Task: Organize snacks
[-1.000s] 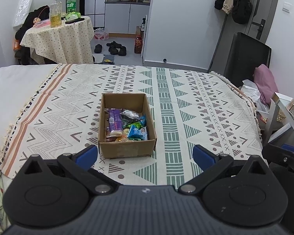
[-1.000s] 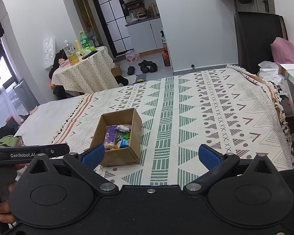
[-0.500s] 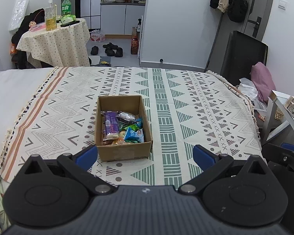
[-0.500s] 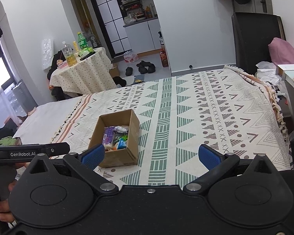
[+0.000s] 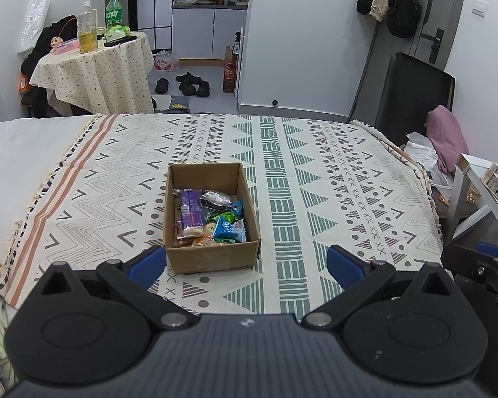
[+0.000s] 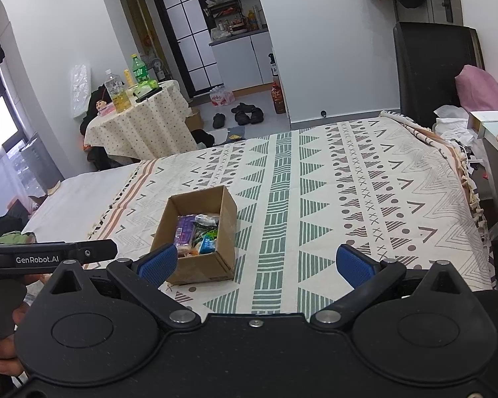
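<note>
Cardboard box (image 5: 211, 219) sits on the patterned bedspread (image 5: 315, 179), near edge of the bed, left of centre. Snack packets (image 5: 209, 219) lie packed inside: purple wrapper (image 5: 190, 208) on the left, blue packet (image 5: 229, 229) near right. No loose snacks visible on the bed.

Left hand-held gripper (image 5: 245, 262): released, fingers wide apart, empty, hovering near the box's near wall. Right hand-held gripper (image 6: 254, 262): released, empty, box just beyond its left finger.

Judgement: task looks at or close to its end, or at a pause between picks. Next move, if any, calls for reaching down into the box for a packet.
</note>
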Demonstrator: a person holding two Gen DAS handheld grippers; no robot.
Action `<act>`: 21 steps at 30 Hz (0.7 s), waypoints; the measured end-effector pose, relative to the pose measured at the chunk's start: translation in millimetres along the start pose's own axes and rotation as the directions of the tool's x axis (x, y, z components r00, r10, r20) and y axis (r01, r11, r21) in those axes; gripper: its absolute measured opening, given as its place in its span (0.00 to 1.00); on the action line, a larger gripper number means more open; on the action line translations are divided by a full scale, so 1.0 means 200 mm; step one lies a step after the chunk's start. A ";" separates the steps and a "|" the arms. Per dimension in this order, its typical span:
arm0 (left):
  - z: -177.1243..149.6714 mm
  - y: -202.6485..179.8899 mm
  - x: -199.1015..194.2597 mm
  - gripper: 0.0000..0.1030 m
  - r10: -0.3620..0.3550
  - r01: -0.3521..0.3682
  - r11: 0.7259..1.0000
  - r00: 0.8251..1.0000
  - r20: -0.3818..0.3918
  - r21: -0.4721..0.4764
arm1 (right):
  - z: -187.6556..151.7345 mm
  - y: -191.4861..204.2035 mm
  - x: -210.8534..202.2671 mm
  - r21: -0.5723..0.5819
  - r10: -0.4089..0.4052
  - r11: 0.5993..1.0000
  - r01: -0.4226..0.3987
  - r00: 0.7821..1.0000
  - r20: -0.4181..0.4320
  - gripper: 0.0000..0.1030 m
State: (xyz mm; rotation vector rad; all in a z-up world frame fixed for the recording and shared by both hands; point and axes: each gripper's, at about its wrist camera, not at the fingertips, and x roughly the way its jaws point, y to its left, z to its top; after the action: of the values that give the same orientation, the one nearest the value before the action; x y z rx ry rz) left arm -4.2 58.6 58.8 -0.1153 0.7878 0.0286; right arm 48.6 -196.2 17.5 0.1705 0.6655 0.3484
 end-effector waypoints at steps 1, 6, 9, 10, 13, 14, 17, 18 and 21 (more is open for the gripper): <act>0.00 0.00 0.00 1.00 -0.001 0.001 1.000 1.000 -0.002 -0.002 | 0.00 0.00 0.00 -0.001 -0.001 1.000 0.001 1.000 0.000 1.00; 0.00 0.01 0.00 1.00 0.006 -0.006 1.000 1.000 -0.007 -0.005 | 0.00 0.01 0.00 -0.002 0.001 1.000 -0.001 1.000 -0.003 1.00; 0.00 0.02 0.00 1.00 0.006 -0.006 1.000 1.000 -0.007 -0.008 | 0.01 0.01 0.01 -0.001 0.000 1.000 0.000 1.000 -0.006 1.00; 0.00 0.02 0.00 1.00 0.006 -0.006 1.000 1.000 -0.008 -0.009 | 0.00 0.02 0.01 -0.001 0.001 1.000 -0.001 1.000 -0.006 1.00; 0.00 0.02 0.01 1.00 0.007 -0.008 1.000 1.000 -0.012 -0.011 | 0.00 0.01 0.01 -0.002 0.000 1.000 0.000 1.000 -0.007 1.00; -0.01 0.03 0.01 1.00 0.008 -0.008 1.000 1.000 -0.013 -0.011 | 0.00 0.02 0.01 -0.001 0.000 1.000 0.000 1.000 -0.008 1.00; -0.01 0.03 0.02 1.00 0.009 -0.009 1.000 1.000 -0.016 -0.009 | -0.01 0.01 0.02 -0.001 0.001 1.000 -0.001 1.000 -0.010 1.00; -0.01 0.03 0.02 1.00 0.010 -0.011 1.000 1.000 -0.015 -0.009 | -0.01 0.01 0.02 0.000 0.002 1.000 -0.002 1.000 -0.012 1.00; -0.01 0.02 0.02 1.00 0.014 -0.014 1.000 1.000 -0.014 -0.006 | -0.01 0.01 0.04 0.001 0.004 1.000 -0.004 1.000 -0.019 1.00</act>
State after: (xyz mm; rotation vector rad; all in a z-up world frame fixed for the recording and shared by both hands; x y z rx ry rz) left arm -3.2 63.2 53.4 -0.1160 0.8030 0.0435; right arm 51.4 -191.5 11.6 0.1692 0.6844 0.3544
